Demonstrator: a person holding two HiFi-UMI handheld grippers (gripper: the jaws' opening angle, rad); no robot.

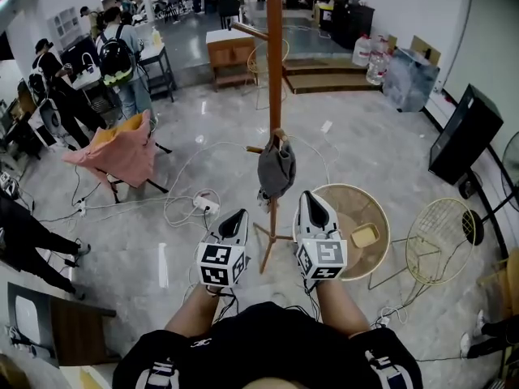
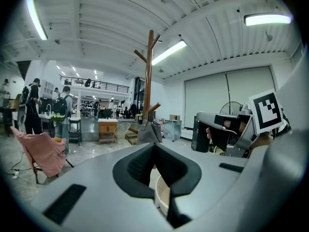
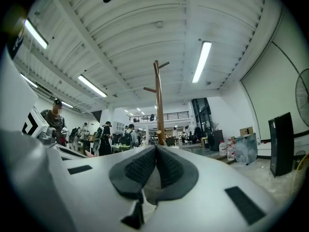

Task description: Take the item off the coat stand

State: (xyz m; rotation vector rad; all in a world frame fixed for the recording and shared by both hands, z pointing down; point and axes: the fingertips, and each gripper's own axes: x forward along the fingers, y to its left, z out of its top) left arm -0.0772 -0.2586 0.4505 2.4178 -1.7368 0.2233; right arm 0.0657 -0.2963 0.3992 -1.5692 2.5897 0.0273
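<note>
Low on the coat stand, just beyond both grippers, hangs the grey item. Left gripper and right gripper have jaws pressed together, empty. Unless they spread they'll only nudge it, and a sideways tug could topple the stand.

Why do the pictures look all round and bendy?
Left gripper view: the wide lens bends the ceiling lights and blackens the corners. Right gripper view: same bulge, and the close jaws look a bit soft. Head view: the floor curves and shines with glare.
</note>
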